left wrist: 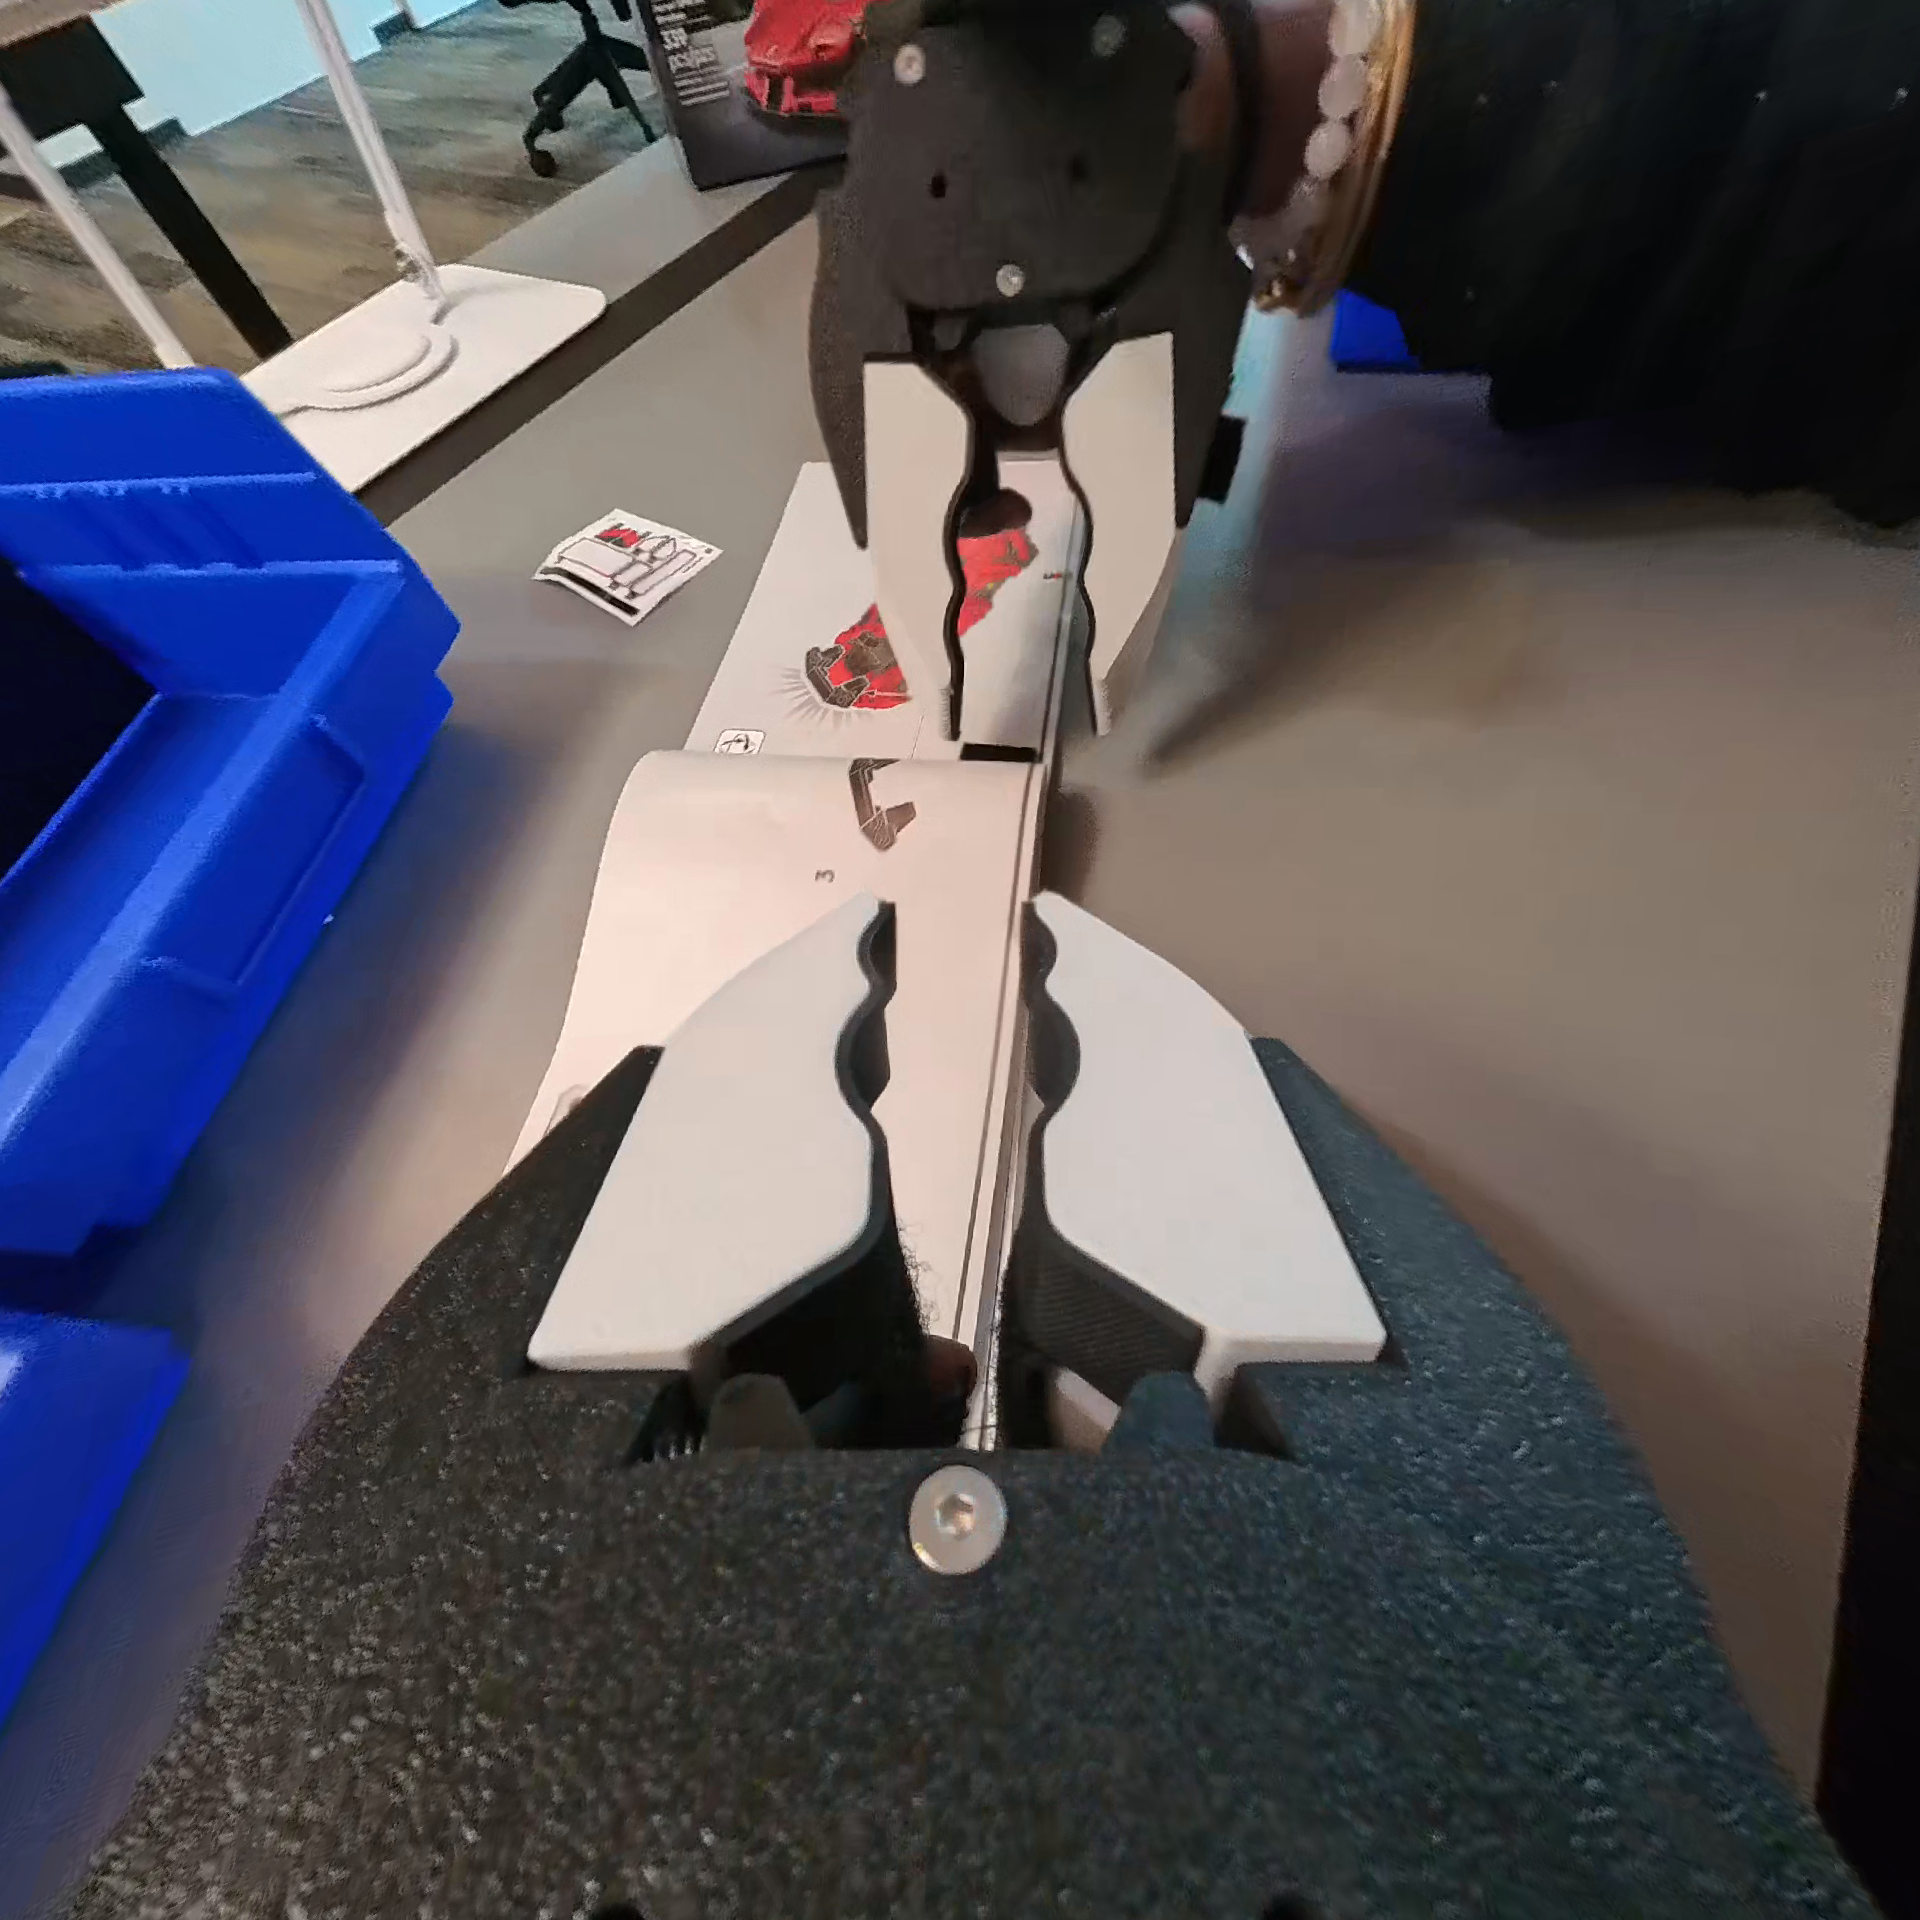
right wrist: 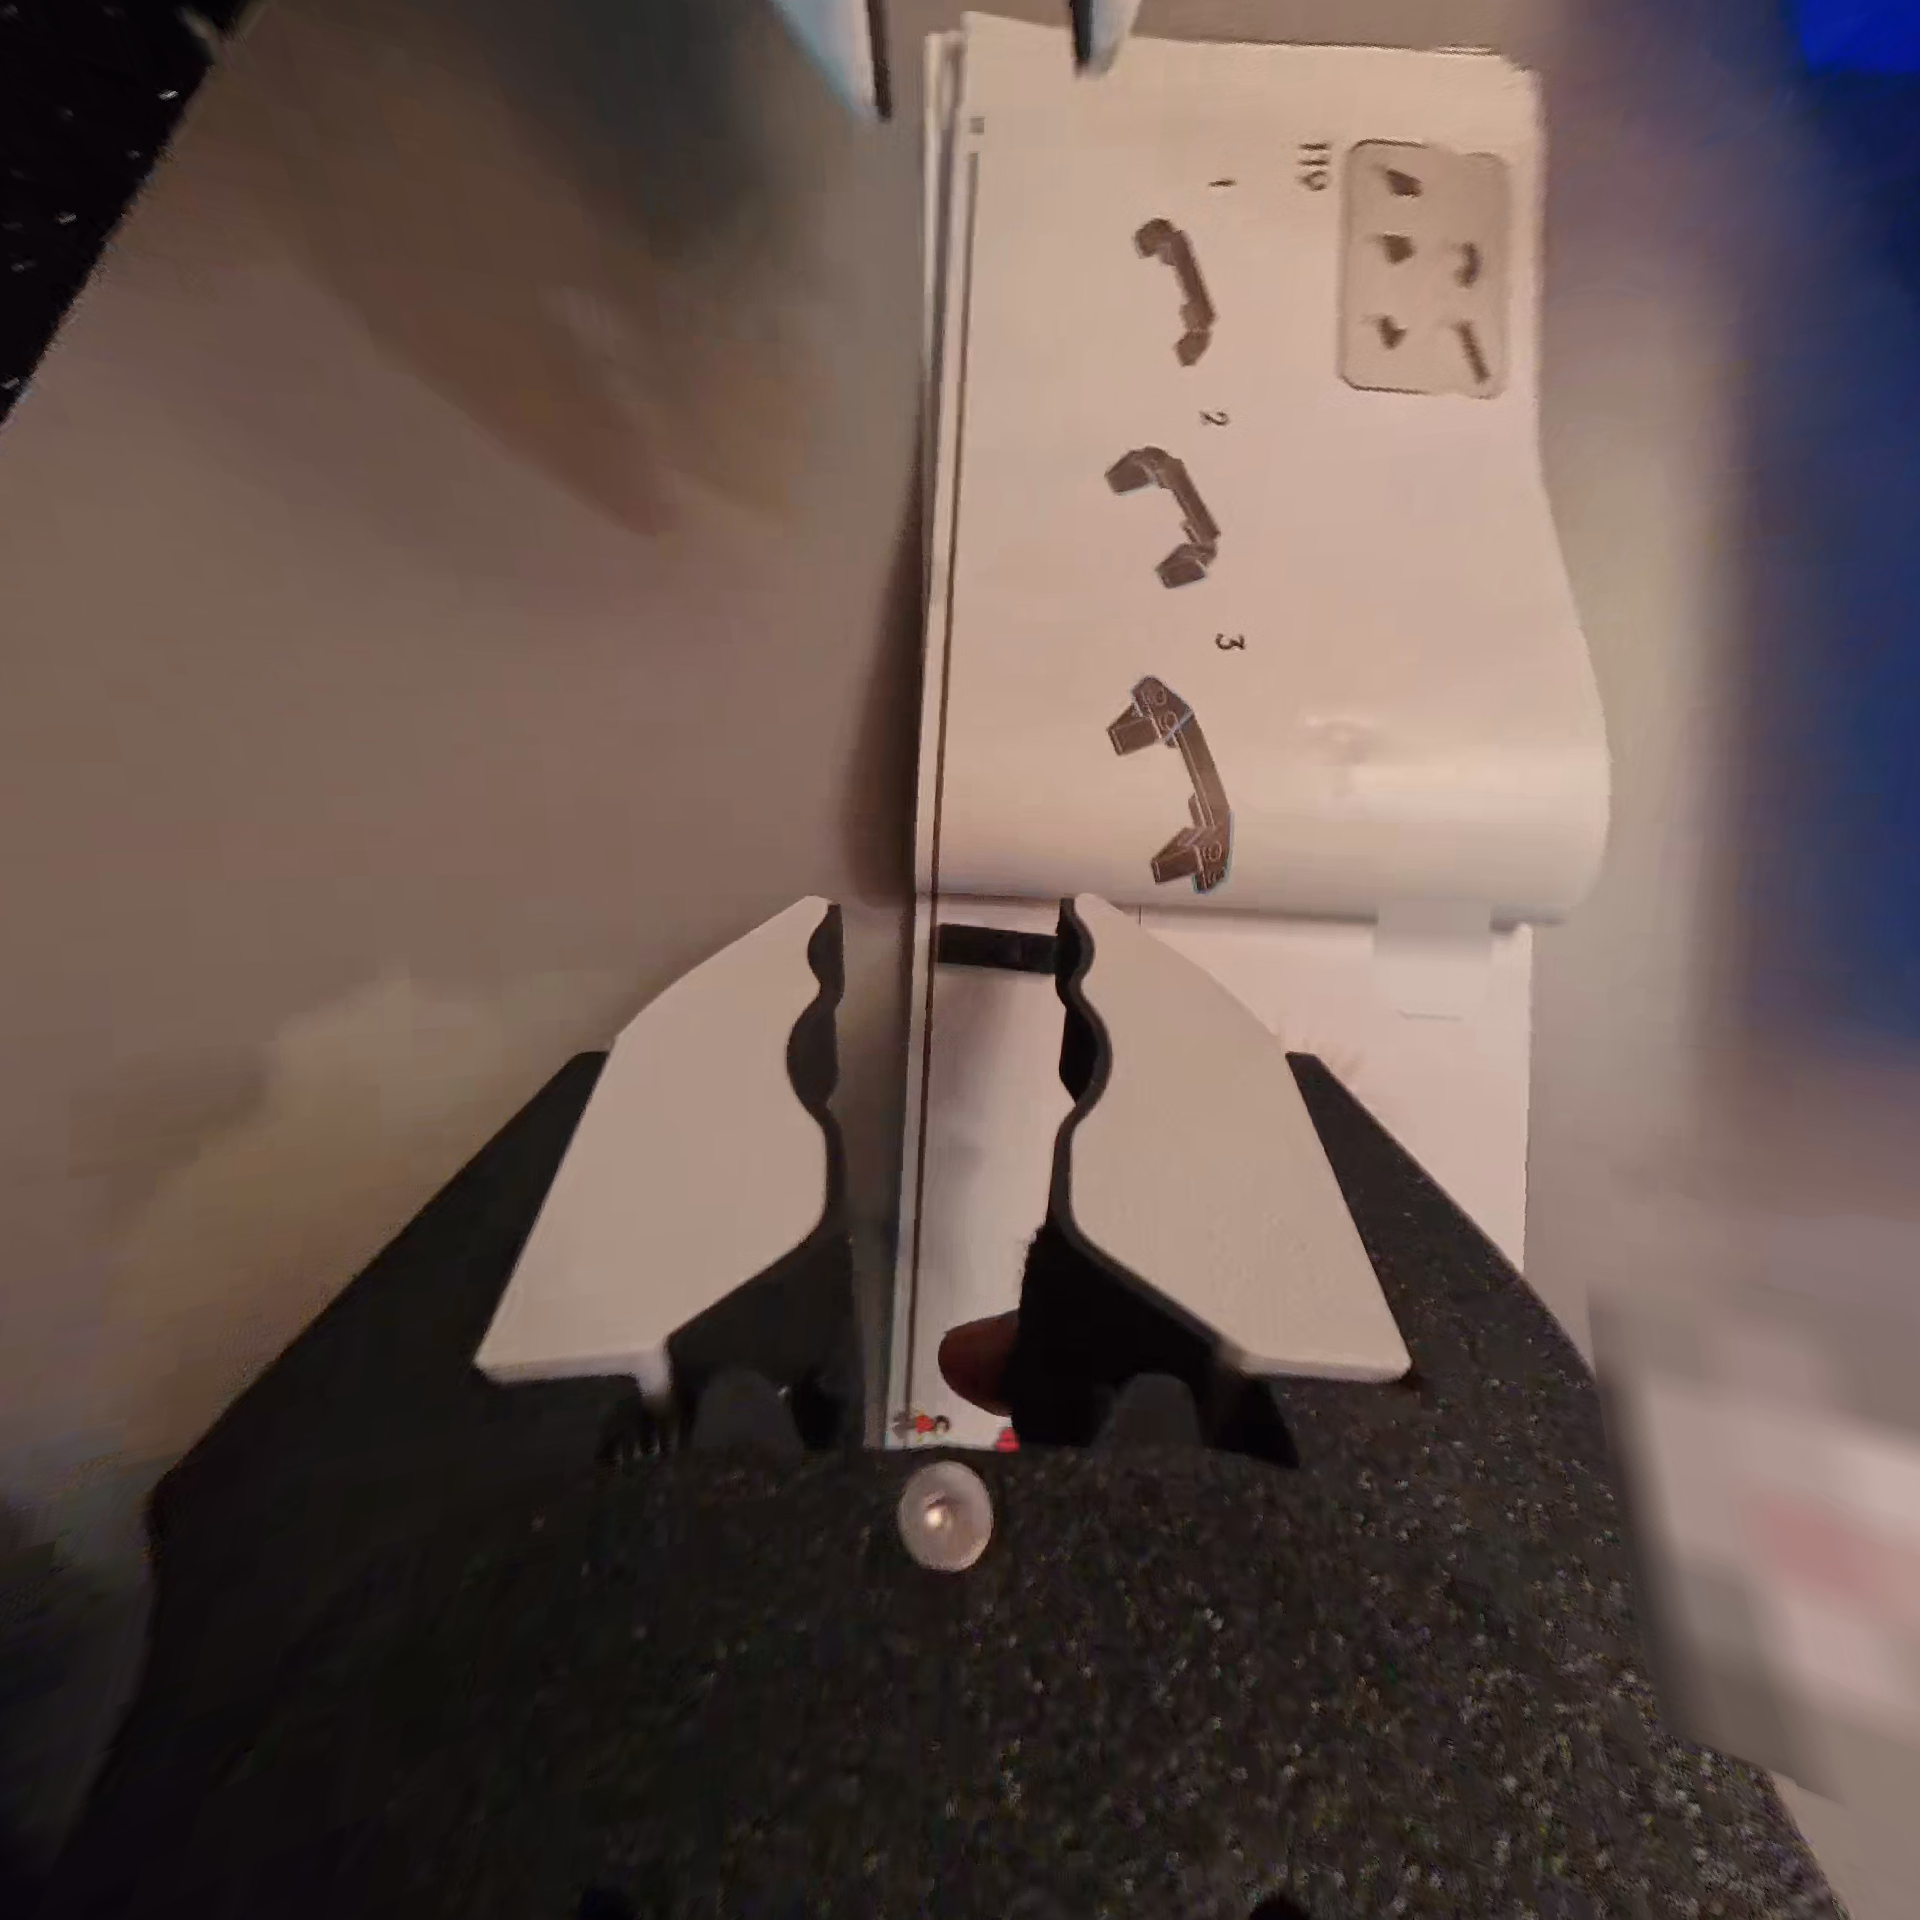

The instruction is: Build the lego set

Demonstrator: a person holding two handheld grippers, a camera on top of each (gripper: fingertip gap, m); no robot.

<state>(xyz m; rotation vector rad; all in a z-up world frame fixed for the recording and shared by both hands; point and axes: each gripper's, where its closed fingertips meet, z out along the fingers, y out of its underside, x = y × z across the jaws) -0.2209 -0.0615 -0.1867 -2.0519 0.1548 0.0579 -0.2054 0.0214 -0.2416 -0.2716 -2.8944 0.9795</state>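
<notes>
The open instruction booklet point(left wrist: 779, 883) lies on the grey table point(left wrist: 1455, 935). Its near page is printed with dark part drawings and bulges up at the fold. My left gripper point(left wrist: 961, 914) sits low over the booklet's right edge, jaws a little apart, and the page edge shows through the gap. My right gripper point(left wrist: 1023, 727) faces it from the far end, over the half with the red car picture. In the right wrist view the right gripper point(right wrist: 951, 914) is likewise a little apart over the booklet point(right wrist: 1299, 623) edge. The left gripper's tips point(right wrist: 982, 52) show at the top.
A blue bin point(left wrist: 208, 727) stands close on the left. A small sticker sheet point(left wrist: 627, 564) lies beyond it. The dark set box point(left wrist: 769, 83) and a white lamp base point(left wrist: 436, 353) are at the table's far edge. A dark sleeve with a bead bracelet point(left wrist: 1340, 135) is behind the right gripper. My right fingertips sit around 11 cm from my left ones.
</notes>
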